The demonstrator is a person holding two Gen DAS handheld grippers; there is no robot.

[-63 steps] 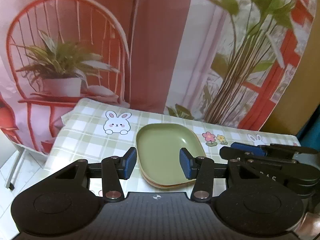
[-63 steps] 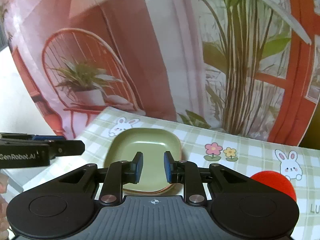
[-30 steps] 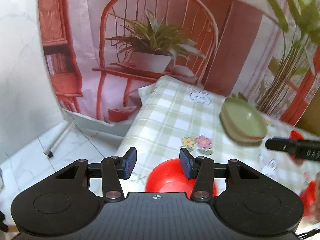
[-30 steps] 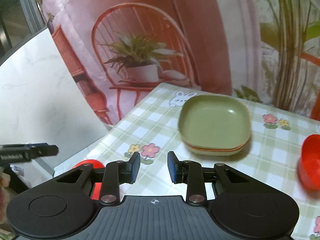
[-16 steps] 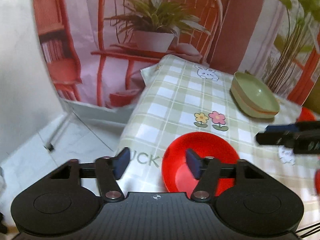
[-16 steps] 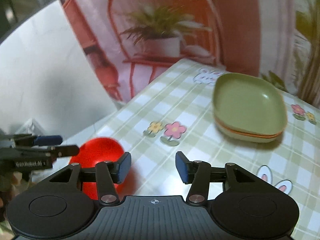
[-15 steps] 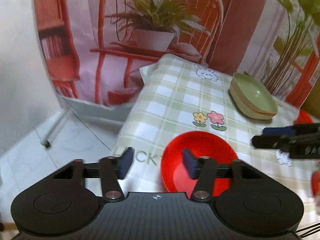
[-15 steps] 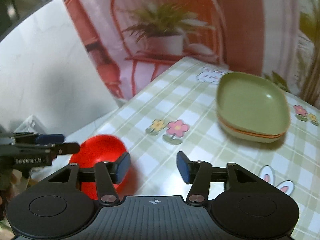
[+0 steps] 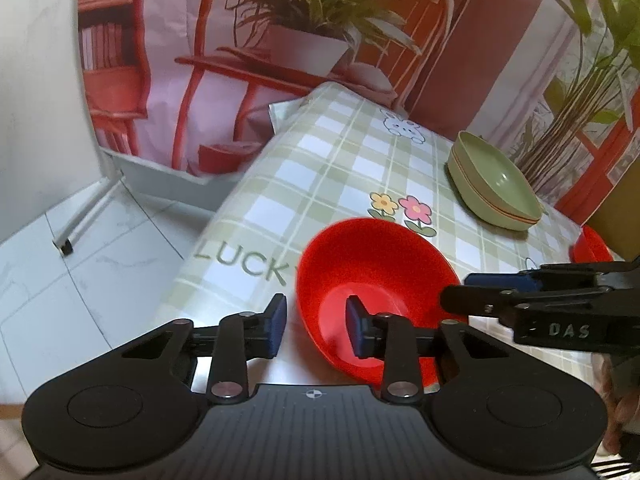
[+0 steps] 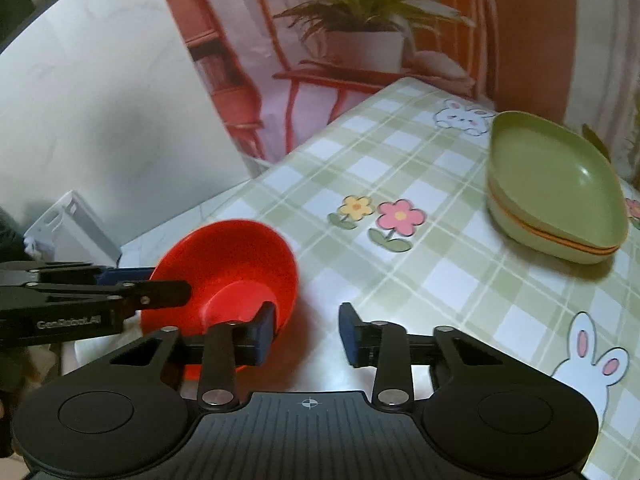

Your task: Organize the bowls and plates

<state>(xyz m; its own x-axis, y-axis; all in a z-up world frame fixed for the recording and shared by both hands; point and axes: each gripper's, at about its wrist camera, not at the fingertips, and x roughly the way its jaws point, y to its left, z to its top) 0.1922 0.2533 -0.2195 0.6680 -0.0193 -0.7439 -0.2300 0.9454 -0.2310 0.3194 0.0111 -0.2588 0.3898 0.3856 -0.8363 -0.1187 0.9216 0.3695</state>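
My left claw (image 9: pixel 316 328) is spread wide and straddles the near rim of the red bowl (image 9: pixel 376 280): one pad inside the bowl, the other outside it, neither pressing. My right claw (image 10: pixel 307 334) is also spread and holds nothing; its left pad sits at the same bowl's (image 10: pixel 232 276) opposite rim, its right pad over bare cloth. The bowl stands at the near left corner of the table (image 9: pixel 320 168), beside the printed flowers. The stack of green plates (image 10: pixel 554 188) lies well apart, toward the far edge. A second red bowl (image 9: pixel 592 245) peeks out by the right edge. The table wears a green checked cloth with rabbits; behind it hangs a backdrop (image 9: pixel 280 20) printed with a red chair and potted plant.
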